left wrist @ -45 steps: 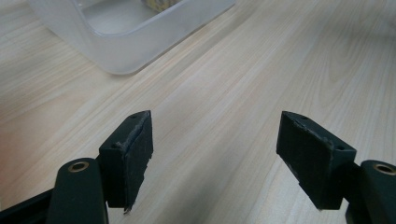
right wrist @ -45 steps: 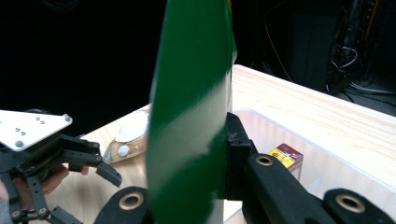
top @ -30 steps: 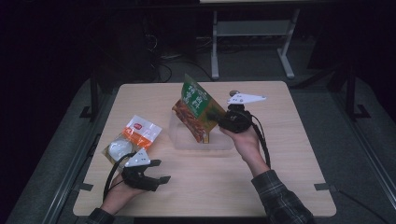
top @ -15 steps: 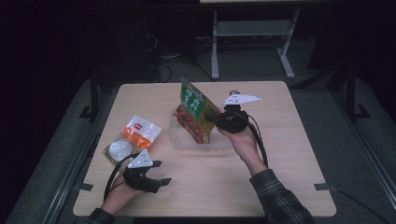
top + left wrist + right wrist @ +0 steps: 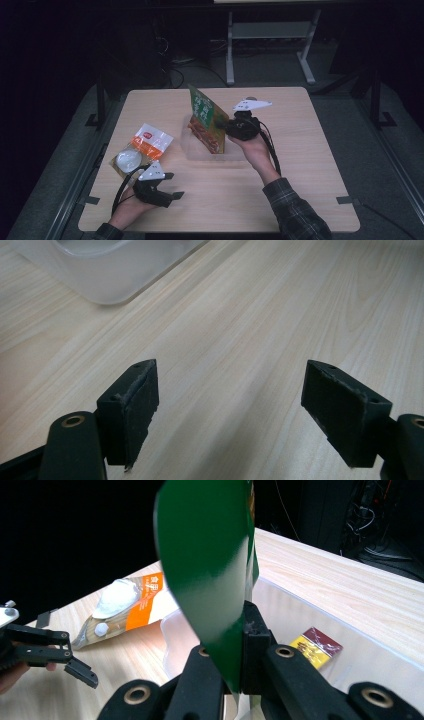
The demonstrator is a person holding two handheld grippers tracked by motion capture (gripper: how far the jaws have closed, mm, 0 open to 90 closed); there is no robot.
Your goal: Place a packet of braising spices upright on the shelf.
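The right gripper [image 5: 227,127] pinches the green snack bag [image 5: 207,120] by one edge, holding it upright directly over the clear plastic bin [image 5: 187,150] on the table [image 5: 300,165], so the drop is straight down. The left gripper [image 5: 170,186] rests spread, well apart.

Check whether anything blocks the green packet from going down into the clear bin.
Nothing visible does. The right gripper holds the green packet over the clear bin; a small yellow-and-maroon sachet lies on its floor, leaving room.
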